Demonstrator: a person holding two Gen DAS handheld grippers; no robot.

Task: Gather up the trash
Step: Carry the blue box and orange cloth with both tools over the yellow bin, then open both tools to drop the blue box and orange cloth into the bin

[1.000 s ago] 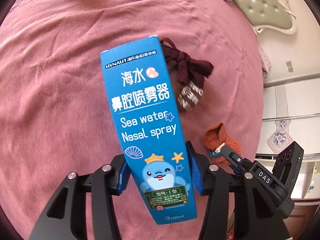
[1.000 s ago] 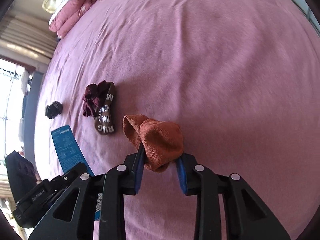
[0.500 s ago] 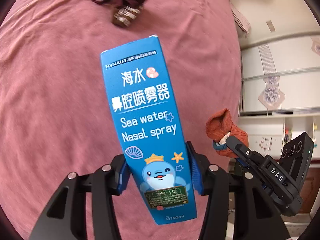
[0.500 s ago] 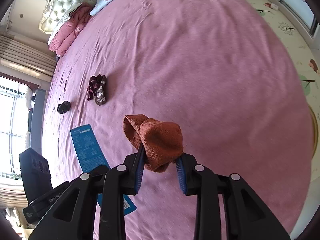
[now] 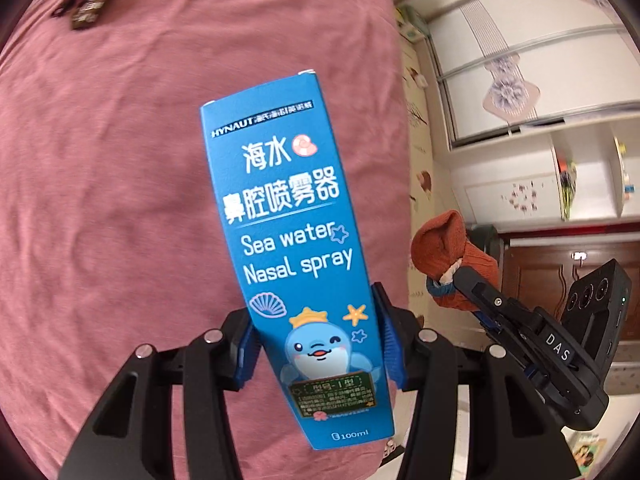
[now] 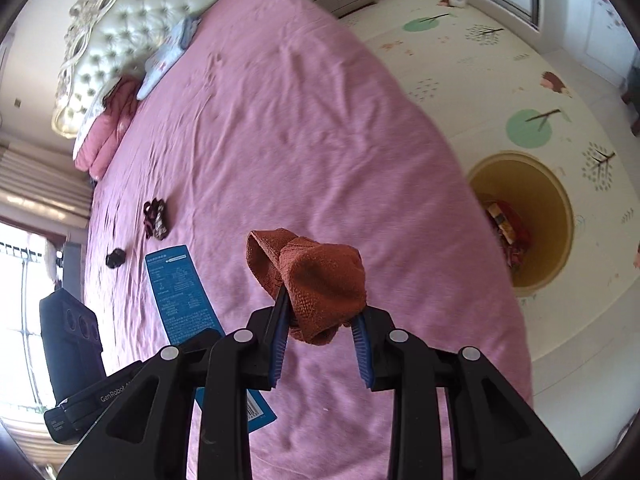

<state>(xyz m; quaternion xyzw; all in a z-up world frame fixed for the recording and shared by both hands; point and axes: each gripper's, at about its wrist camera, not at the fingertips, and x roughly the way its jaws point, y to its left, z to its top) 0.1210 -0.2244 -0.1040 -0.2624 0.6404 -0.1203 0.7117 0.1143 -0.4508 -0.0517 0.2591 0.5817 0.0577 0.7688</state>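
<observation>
The left gripper (image 5: pixel 316 344) clamps a tall, flat-sided blue box (image 5: pixel 296 264), its ribbed blue pads pressed to the two narrow sides low on the carton. The box is glossy card printed "Sea water Nasal spray" with a cartoon dolphin, and it stands up between the black fingers, leaning slightly.

The right gripper (image 6: pixel 320 344) is closed on an orange sock (image 6: pixel 316 280), a coarse knit bunched into a soft lump, its open cuff folded over to the left. The pads pinch the lower part of the bundle. In the left view the same sock shows beside the box, held above the bed's edge.

Both are held above a bed (image 6: pixel 288 128) covered in a wrinkled pink sheet. Farther along the sheet lies a dark red-brown sock pair (image 6: pixel 155 220), crumpled, with a small black wad (image 6: pixel 116 258) near it.

On the floor to the right of the bed stands a round yellow bin (image 6: pixel 552 208) with smooth walls and red and yellow scraps inside, on a pale mat (image 6: pixel 520 72) printed with trees. At the far end is a tufted, button-quilted headboard (image 6: pixel 132 36) with pink pillows (image 6: pixel 108 132) against it.
</observation>
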